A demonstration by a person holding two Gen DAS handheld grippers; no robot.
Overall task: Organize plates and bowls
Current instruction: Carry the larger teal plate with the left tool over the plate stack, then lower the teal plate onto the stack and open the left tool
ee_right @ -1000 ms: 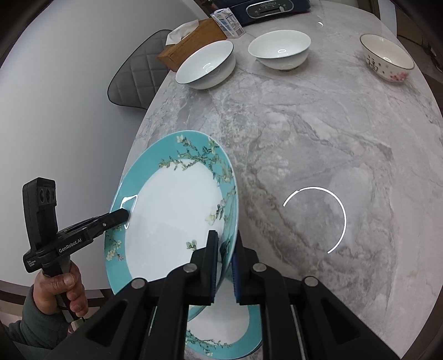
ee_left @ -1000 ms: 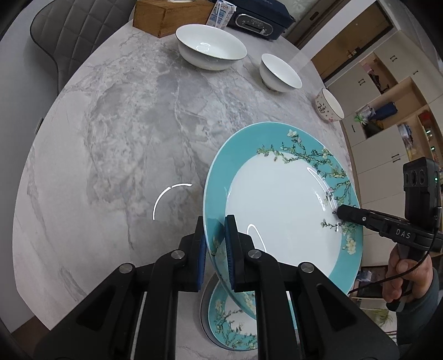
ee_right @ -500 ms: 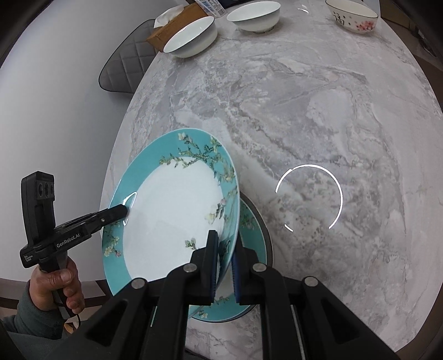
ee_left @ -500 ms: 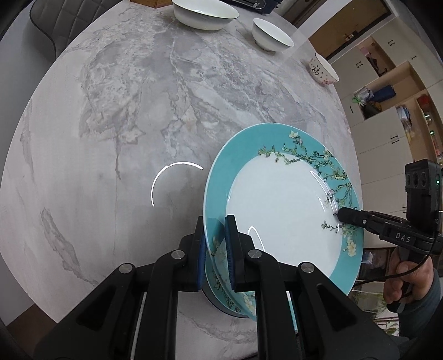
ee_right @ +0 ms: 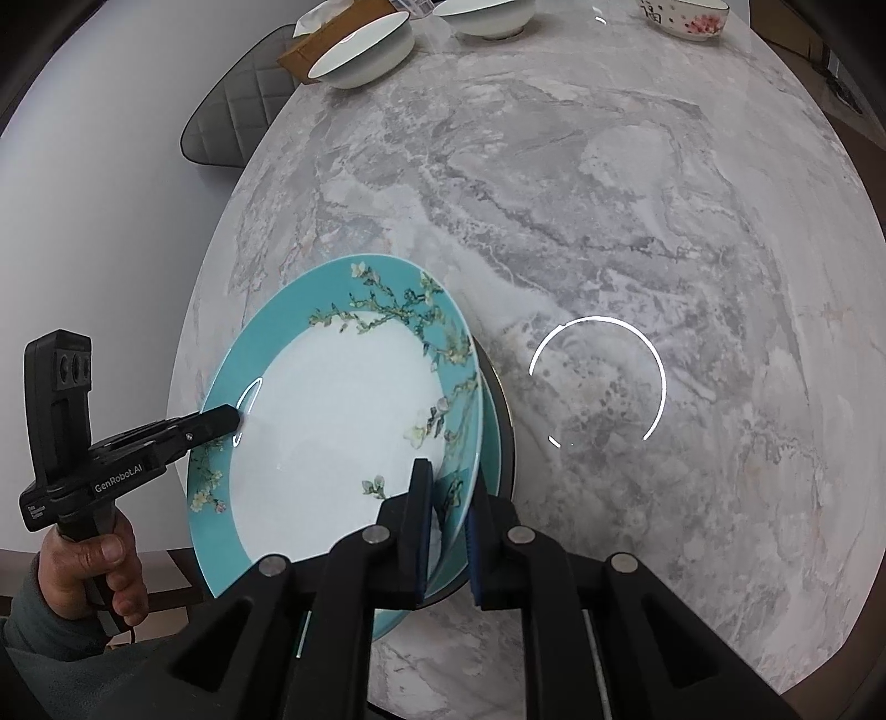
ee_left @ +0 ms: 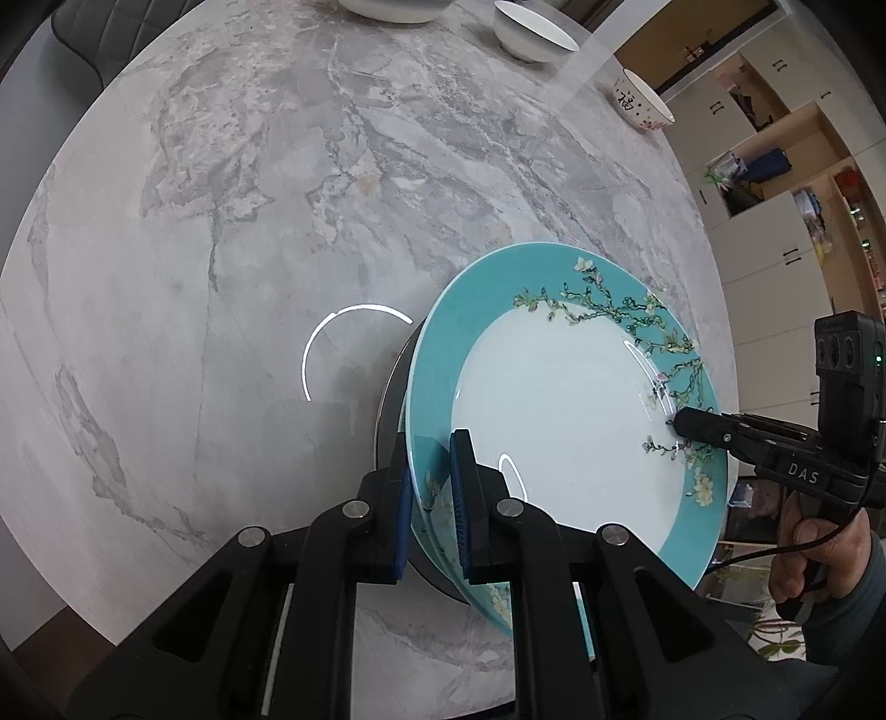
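A teal-rimmed plate with a white centre and a blossom branch hangs tilted over the near part of the marble table. My left gripper is shut on its rim at one side. On the opposite rim, my right gripper is shut too. Each view shows the other gripper pinching the far rim: the right gripper and the left gripper. Directly below lies a second matching plate, mostly hidden by the held plate.
At the table's far side stand a large white bowl, a smaller white bowl and a flowered bowl, with a brown tissue box behind. A grey chair stands beyond the edge. Cabinets line the right.
Both grippers have carried the plate toward the near edge and lower, so it now hangs right over the second plate. The bowls have slid to the top of both views.
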